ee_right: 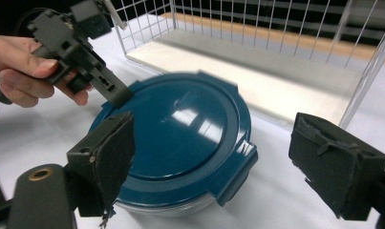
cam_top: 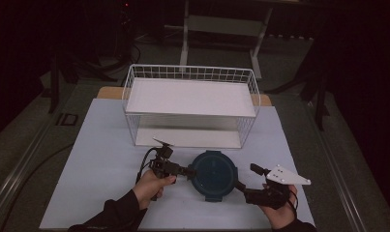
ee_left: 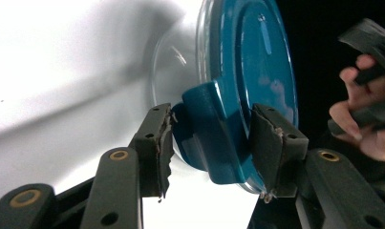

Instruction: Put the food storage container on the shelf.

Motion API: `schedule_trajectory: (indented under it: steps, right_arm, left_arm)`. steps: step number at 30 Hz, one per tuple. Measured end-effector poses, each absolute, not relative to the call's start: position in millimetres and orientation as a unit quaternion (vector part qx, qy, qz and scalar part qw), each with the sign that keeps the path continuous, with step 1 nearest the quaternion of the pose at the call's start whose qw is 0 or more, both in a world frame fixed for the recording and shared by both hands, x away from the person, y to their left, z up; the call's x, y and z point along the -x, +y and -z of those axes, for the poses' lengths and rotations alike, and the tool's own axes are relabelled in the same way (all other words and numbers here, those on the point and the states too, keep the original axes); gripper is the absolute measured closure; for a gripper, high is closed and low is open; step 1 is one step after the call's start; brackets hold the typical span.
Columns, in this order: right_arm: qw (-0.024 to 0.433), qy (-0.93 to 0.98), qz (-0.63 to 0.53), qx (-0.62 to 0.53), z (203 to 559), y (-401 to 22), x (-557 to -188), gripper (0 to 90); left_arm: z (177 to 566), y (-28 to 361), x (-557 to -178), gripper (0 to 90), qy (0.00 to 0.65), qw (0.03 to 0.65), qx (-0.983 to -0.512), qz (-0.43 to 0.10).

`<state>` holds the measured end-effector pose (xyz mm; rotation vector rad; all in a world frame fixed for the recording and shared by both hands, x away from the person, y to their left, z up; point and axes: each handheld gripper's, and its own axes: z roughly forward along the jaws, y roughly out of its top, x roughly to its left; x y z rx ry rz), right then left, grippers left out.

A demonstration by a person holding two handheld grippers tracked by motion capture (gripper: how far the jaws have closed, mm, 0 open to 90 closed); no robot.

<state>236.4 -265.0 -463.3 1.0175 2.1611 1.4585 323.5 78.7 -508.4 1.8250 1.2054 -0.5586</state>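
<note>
A round clear container with a teal lid (cam_top: 213, 174) sits on the white table near its front edge. My left gripper (cam_top: 189, 171) reaches in from the container's left, and in the left gripper view its pads (ee_left: 157, 143) are pressed on either side of a teal latch (ee_left: 214, 133) on the lid's rim. My right gripper (cam_top: 246, 178) is at the container's front right. In the right gripper view its jaws stand wide apart (ee_right: 209, 162) around another latch (ee_right: 238, 174) of the lid (ee_right: 180, 129) without touching it. The left gripper (ee_right: 104, 81) shows on the lid's far side.
A white wire rack (cam_top: 190, 104) with two white shelves stands just behind the container, open toward me. The white table cover (cam_top: 100, 159) spreads to both sides. Dark floor and a stand's legs (cam_top: 221, 29) lie beyond the table.
</note>
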Motion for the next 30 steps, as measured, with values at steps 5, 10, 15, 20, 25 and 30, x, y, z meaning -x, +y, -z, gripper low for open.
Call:
schedule_trajectory:
  steps: [5,10,15,20,25,30]
  right_arm:
    - [0.1,0.761,-0.502,-0.398,470.0,-271.5,-248.3,22.8]
    - [0.018,0.755,-0.484,-0.442,480.4,-277.3,-259.0,27.8]
    - [-0.053,0.737,-0.486,-0.468,488.5,-283.9,-266.1,40.3]
    - [-0.092,0.728,-0.485,-0.476,493.2,-284.8,-268.8,45.3]
    - [-0.125,0.723,-0.478,-0.482,499.0,-285.4,-271.3,54.9]
    - [-0.146,0.716,-0.482,-0.484,502.9,-285.7,-271.7,55.5]
  left_arm:
    - [502.3,76.9,-315.2,54.0,0.468,0.431,-0.744,0.204]
    - [500.5,78.1,-310.3,54.8,0.457,0.432,-0.752,0.198]
    - [498.5,77.6,-306.1,55.5,0.449,0.436,-0.757,0.189]
    - [498.1,78.1,-302.4,56.3,0.443,0.44,-0.759,0.185]
    - [498.4,79.5,-297.9,56.8,0.434,0.446,-0.761,0.181]
    - [500.3,79.8,-293.6,56.5,0.427,0.458,-0.76,0.176]
